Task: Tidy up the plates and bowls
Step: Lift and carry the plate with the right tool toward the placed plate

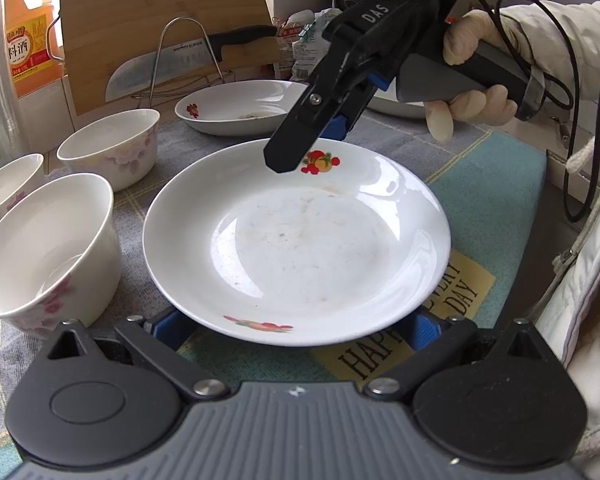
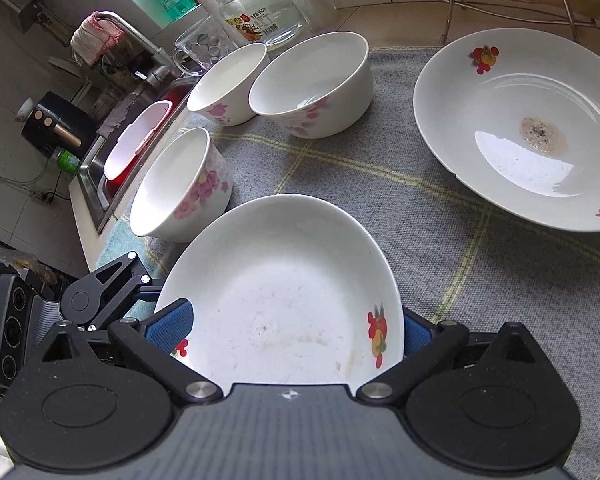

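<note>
A white plate with fruit prints (image 1: 296,248) sits over the cloth, right in front of my left gripper (image 1: 296,330), whose blue pads stand wide apart under its near rim, open. My right gripper (image 1: 300,152) reaches from the far side to the plate's far rim; whether it grips the rim is unclear there. In the right wrist view the same plate (image 2: 284,292) lies between the right gripper's (image 2: 296,332) blue pads (image 2: 172,324). A second fruit plate (image 2: 516,128), also in the left wrist view (image 1: 240,108), lies behind. Three floral bowls (image 2: 312,84) (image 2: 228,80) (image 2: 180,188) stand at the left.
A grey checked cloth (image 2: 440,260) covers the counter. A sink (image 2: 112,156) lies beyond the bowls. A cutting board (image 1: 160,28), knife on a wire stand (image 1: 188,64), orange bottle (image 1: 28,32) and glass jar (image 2: 260,8) stand at the back.
</note>
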The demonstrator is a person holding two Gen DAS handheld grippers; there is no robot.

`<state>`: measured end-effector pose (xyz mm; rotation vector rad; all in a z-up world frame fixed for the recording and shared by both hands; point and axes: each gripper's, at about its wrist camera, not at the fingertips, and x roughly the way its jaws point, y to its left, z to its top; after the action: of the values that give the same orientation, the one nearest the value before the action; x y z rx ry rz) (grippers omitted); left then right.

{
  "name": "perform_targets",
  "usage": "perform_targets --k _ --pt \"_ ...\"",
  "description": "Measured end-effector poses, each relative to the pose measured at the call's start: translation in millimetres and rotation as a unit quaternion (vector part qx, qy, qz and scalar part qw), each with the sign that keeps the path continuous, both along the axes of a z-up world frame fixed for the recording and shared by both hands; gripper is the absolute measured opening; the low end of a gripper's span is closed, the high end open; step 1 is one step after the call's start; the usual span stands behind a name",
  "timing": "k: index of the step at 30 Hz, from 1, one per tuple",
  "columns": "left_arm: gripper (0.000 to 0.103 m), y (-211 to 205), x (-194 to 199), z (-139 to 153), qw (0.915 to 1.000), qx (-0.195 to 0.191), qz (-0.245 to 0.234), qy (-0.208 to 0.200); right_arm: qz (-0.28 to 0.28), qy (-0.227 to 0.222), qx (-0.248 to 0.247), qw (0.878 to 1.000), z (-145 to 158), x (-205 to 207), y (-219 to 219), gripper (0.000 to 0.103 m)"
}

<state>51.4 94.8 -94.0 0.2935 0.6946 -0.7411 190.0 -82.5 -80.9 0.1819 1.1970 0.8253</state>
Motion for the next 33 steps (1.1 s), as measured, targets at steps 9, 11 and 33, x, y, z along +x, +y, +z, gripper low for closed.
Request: perform_targets --k 9,11,33 --pt "0.102 -0.6 4.4 0.4 1.0000 0.003 -0.004 0.004 0.000 0.032 0.003 0.999 -0.4 6.6 1.0 0.103" --pt "0.103 -0.9 4.8 0.5 1.0000 0.004 -0.004 0.005 0.005 0.032 -0.001 0.999 -0.1 6.9 1.8 0.103" --pt "0.102 -10.9 6.4 11.1 0.9998 0.018 -0.010 0.004 0.004 0.021 -0.014 1.000 9.4 4.1 -1.2 0.103"
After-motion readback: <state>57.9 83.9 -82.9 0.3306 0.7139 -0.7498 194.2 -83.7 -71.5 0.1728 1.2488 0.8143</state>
